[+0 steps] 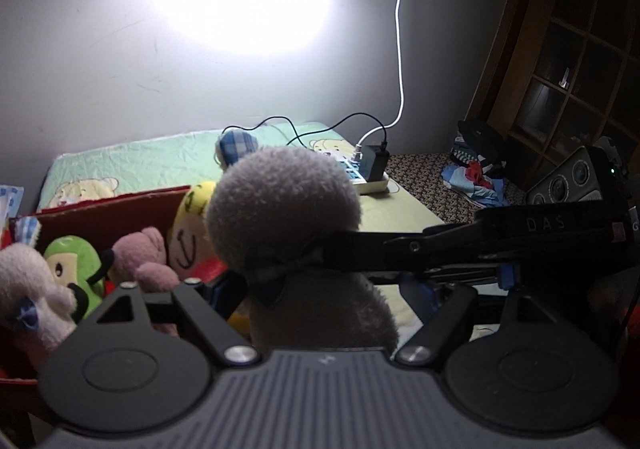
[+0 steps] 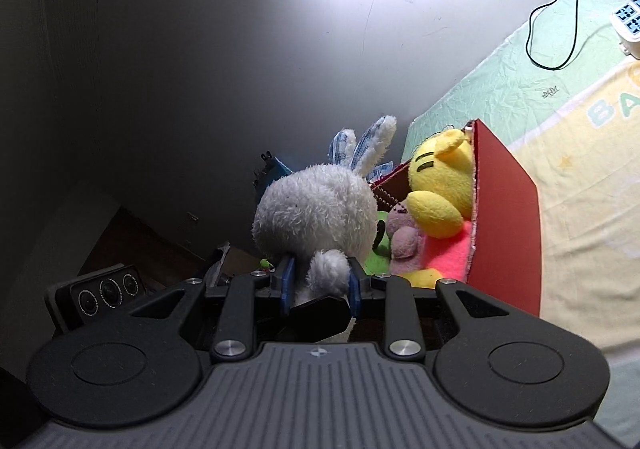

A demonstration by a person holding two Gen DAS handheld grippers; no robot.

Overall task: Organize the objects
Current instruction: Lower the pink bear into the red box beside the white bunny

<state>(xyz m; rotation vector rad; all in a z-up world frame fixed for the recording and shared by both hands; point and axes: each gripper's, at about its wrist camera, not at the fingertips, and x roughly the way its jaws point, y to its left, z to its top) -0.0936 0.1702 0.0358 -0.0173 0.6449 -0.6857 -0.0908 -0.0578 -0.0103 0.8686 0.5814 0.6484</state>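
Right wrist alone shows bunny (image 2: 312,209) – tool-clamped (image 2: 322,283).

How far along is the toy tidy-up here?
Mostly done: a yellow plush, pink plush and green plush sit in the red box. In hand: the left gripper holds a grey plush; the right gripper a white rabbit. Both remain to be placed.

Home bedroom. A bed (image 1: 168,161) with a cartoon-bear sheet (image 2: 520,89) lies against a plain wall (image 1: 100,49); plush toys (image 2: 440,177) fill 1 red box (image 2: 504,209); a wooden cabinet (image 1: 568,61) stands at 3 o'clock.
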